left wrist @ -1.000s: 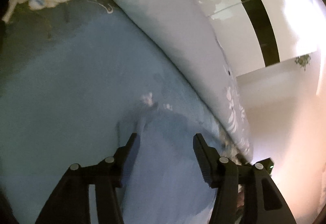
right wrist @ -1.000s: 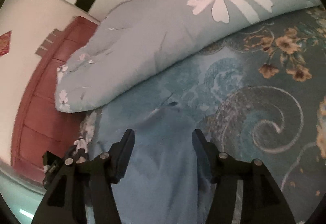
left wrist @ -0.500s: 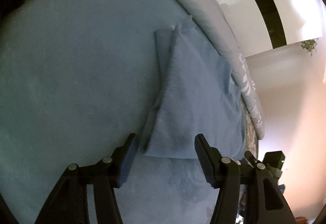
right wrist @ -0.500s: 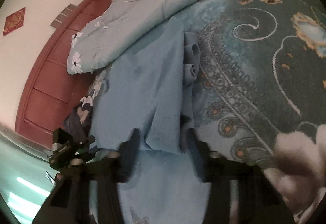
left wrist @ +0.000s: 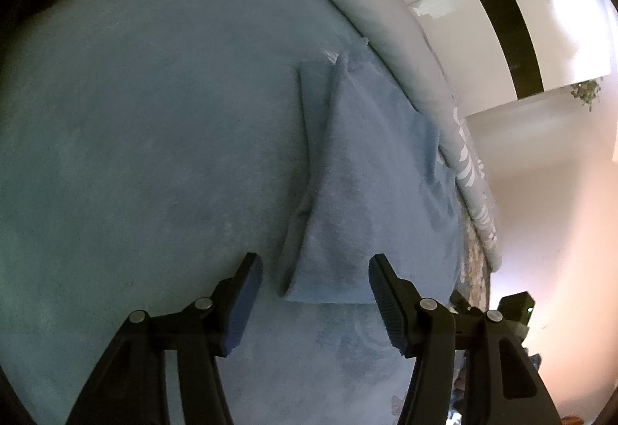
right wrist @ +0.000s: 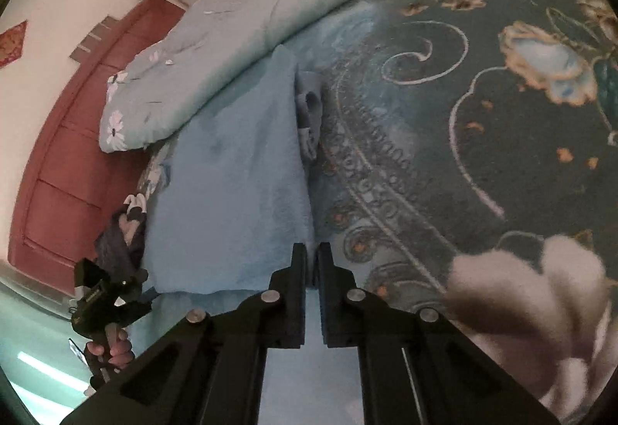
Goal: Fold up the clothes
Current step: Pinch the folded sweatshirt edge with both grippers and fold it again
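Though flat, one garment (left wrist: 367, 193); two hand-held grippers (left wrist: 313, 270) (right wrist: 312, 255)

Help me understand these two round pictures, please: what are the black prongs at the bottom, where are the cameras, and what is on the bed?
There is no robot here. A person holds a two-finger gripper in each hand, and each gripper carries a fisheye camera looking forward along its fingers; that is why the pictures are round and bent.

The left picture comes from the left gripper. Its fingers stand wide apart and hold nothing. Ahead of them lies a folded blue garment on a patterned bedspread, with a pale flowered quilt bunched behind.

The right picture comes from the right gripper. Its fingers are nearly together at the garment's near corner; whether cloth is pinched there I cannot tell. At the lower left of that picture you see the person's other hand on the left gripper's handle.
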`<control>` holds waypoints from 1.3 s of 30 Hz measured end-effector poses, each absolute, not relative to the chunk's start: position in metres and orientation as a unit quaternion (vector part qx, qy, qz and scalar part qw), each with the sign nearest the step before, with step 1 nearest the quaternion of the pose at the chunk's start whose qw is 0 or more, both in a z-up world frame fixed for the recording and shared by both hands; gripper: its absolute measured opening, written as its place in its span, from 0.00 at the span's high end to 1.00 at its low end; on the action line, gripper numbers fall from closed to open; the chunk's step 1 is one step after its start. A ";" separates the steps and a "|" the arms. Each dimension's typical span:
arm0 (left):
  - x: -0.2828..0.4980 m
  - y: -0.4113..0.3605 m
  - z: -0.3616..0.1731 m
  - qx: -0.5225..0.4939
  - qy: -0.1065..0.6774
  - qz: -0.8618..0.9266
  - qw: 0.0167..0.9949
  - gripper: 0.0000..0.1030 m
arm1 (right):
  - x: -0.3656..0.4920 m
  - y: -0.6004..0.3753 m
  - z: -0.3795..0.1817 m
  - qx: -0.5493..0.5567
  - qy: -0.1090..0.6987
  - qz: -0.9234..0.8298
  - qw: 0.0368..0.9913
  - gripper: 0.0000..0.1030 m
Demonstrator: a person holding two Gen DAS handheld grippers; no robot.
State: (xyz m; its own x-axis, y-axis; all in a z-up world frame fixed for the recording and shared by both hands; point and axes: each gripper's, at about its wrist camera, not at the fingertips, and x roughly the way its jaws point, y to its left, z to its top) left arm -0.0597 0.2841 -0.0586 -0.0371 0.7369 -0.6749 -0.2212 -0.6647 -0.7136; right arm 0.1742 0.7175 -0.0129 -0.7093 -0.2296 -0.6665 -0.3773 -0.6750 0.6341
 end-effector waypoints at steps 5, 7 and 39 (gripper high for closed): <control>-0.050 0.281 -0.056 -0.604 -0.231 0.678 0.349 0.40 | 0.179 0.723 -0.018 -0.371 0.424 0.825 0.038 0.91; -0.043 0.280 -0.057 -0.606 -0.253 0.665 0.356 0.40 | 0.190 0.724 -0.016 -0.362 0.433 0.825 0.038 0.77; -0.027 0.301 -0.057 -0.530 -0.345 0.729 0.263 0.93 | 0.180 0.680 -0.016 -0.254 0.507 0.822 0.048 0.95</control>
